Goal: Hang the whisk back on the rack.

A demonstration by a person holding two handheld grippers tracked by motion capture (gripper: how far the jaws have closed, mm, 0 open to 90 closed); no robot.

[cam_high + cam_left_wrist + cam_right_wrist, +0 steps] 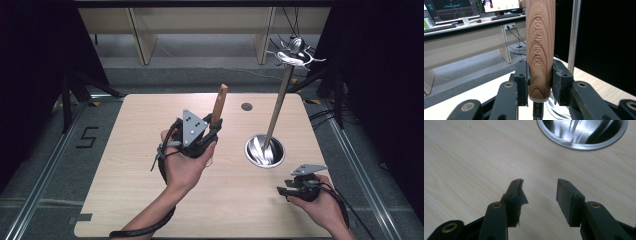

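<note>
Left gripper held up over mid-table, jaws clamped on a wooden handle stamped KITCHEN TOOL, handle end pointing up. Right gripper waits low, jaws wide and empty, near the steel stand with its hook rack. Looks like mid-carry; next probably hanging or setting down, needing careful aim.

The wooden handle's working end is hidden.
</note>
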